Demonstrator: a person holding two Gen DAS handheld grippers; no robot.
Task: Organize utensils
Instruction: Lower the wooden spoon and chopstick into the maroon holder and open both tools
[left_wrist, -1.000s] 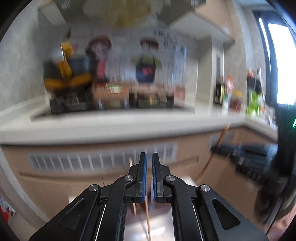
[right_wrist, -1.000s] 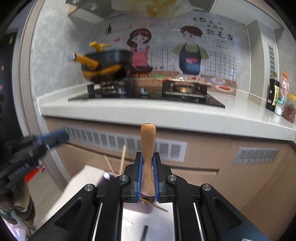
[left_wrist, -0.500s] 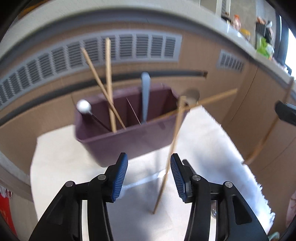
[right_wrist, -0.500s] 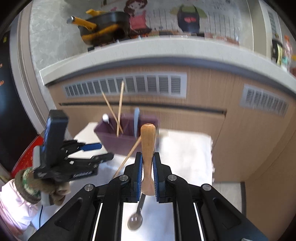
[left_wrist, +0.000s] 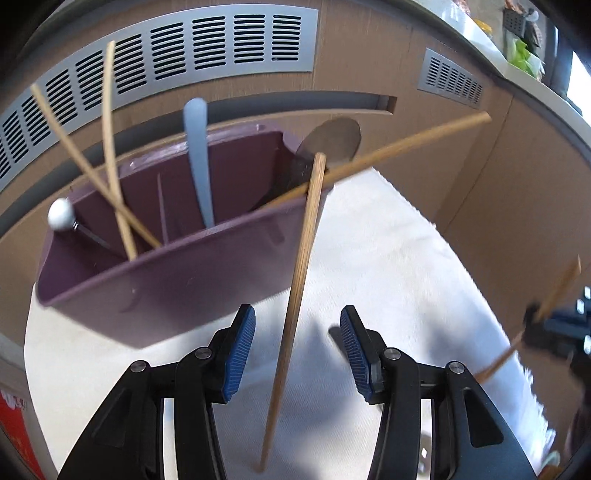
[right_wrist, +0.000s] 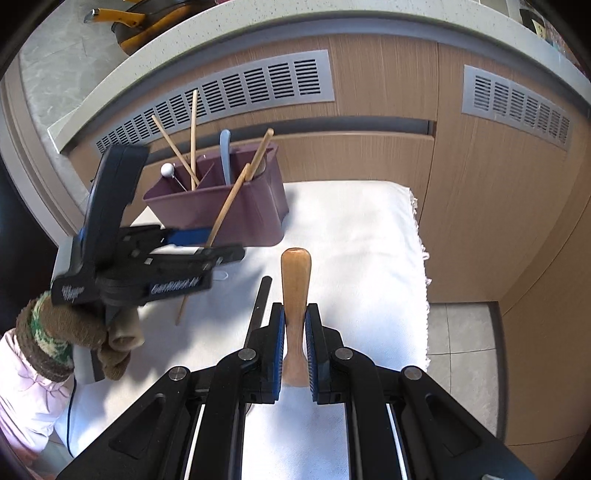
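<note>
A purple utensil holder (left_wrist: 177, 266) (right_wrist: 221, 206) stands on a white cloth (right_wrist: 351, 236). It holds two chopsticks (left_wrist: 110, 155), a grey-blue handle (left_wrist: 199, 158), a white-knobbed utensil (left_wrist: 61, 219) and a wooden spoon (left_wrist: 332, 140). My left gripper (left_wrist: 297, 354) is open; a loose chopstick (left_wrist: 299, 295) leans on the holder's rim and stands between its fingers. The left gripper also shows in the right wrist view (right_wrist: 207, 243). My right gripper (right_wrist: 295, 343) is shut on a wooden handle (right_wrist: 295, 280).
A black utensil (right_wrist: 260, 302) lies on the cloth left of my right gripper. Wooden cabinet fronts with grey vents (right_wrist: 229, 88) rise behind the holder. The countertop (right_wrist: 258, 22) with a pan is above. Tiled floor (right_wrist: 461, 339) lies right of the cloth.
Both cameras tilted down from the stove to the holder and cloth. My left gripper opened and moved closer around the leaning chopstick. My right gripper stays shut on the handle.
</note>
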